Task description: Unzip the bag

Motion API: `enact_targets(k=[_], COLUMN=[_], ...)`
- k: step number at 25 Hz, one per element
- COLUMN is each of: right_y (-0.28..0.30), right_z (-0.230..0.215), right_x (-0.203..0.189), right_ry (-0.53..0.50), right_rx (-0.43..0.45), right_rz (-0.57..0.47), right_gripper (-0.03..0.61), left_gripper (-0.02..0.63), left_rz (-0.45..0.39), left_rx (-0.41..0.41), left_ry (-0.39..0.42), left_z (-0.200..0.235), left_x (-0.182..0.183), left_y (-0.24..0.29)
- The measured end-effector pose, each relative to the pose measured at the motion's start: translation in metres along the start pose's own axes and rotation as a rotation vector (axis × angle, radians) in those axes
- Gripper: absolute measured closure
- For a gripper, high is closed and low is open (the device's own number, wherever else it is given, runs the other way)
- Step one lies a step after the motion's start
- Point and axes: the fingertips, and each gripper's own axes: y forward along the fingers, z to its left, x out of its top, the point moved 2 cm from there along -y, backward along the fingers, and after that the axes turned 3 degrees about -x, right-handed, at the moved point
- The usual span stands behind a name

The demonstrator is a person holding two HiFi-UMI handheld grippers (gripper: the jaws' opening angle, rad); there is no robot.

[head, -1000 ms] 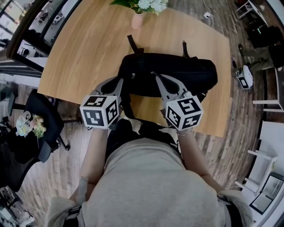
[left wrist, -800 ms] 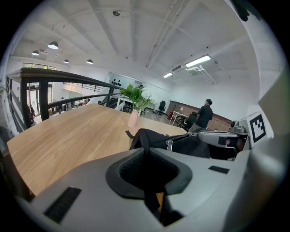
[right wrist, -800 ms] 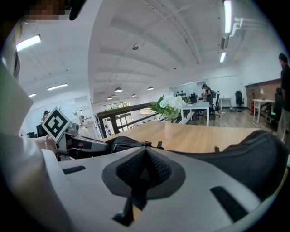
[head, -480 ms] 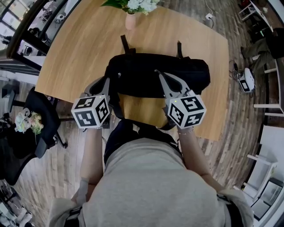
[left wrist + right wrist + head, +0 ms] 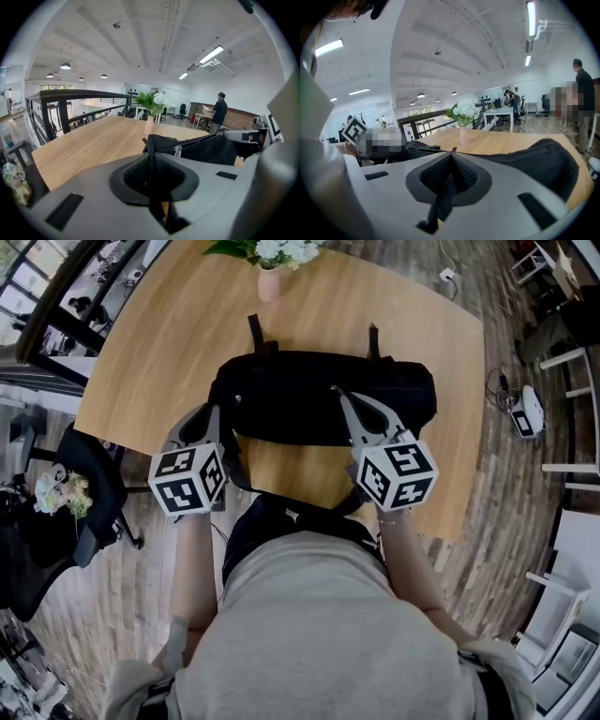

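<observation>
A black bag (image 5: pixel 319 395) lies lengthwise across the wooden counter (image 5: pixel 159 343), close to the near edge and right in front of the person. All other places here are given from the bag.

The left tool (image 5: pixel 214 413) is at the bag's left end. In the left gripper view its jaws are closed on a fold of the bag's black fabric, which runs down between the pads. A small metal fitting (image 5: pixel 178 151) shows on the bag just beyond that pinch.

The right tool (image 5: pixel 336 390) reaches onto the top of the bag, a little right of its middle. Its jaws are pressed together on a thin black zip pull (image 5: pixel 451 151) at the bag's top seam, and a narrow dark strip hangs down between the pads.

Two short black straps (image 5: pixel 255 332) stick out from the bag's far side onto bare wood. Beyond the bag, near the counter's far edge, stands a pink vase (image 5: pixel 269 284) with white flowers (image 5: pixel 277 249). Off the bag's left end, below the counter's edge, is a dark office chair (image 5: pixel 89 488).
</observation>
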Motion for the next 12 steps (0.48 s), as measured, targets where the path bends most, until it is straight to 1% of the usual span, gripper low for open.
enact_targets(k=[2, 5, 6, 8, 9, 10, 12], right_y=[-0.003, -0.006, -0.007, -0.008, -0.008, -0.009, -0.01], right_z=[-0.002, -0.001, -0.001, 0.001, 0.001, 0.001, 0.001], right_x=[0.0, 0.0, 0.0, 0.001, 0.002, 0.002, 0.003], right_ry=[0.012, 0.027, 0.028, 0.031, 0.033, 0.036, 0.053], right_rx=[0.016, 0.039, 0.043, 0.052, 0.057, 0.062, 0.072], right_rz=[-0.002, -0.008, -0.009, -0.011, -0.011, -0.013, -0.02], right_gripper=[0.568, 0.568, 0.568, 0.569, 0.569, 0.569, 0.569], left_gripper=[0.565, 0.563, 0.55, 0.498, 0.482, 0.481, 0.48], left_rz=[0.015, 0.025, 0.011, -0.029, -0.044, -0.054, -0.067], left_rx=[0.017, 0.08, 0.103, 0.132, 0.132, 0.121, 0.078], left_ry=[0.021, 0.103, 0.13, 0.17, 0.185, 0.199, 0.233], left_z=[-0.003, -0.01, -0.011, -0.015, -0.019, -0.025, -0.043], left_x=[-0.001, 0.002, 0.006, 0.015, 0.019, 0.022, 0.027], left_y=[-0.001, -0.004, -0.006, -0.012, -0.013, -0.014, -0.012])
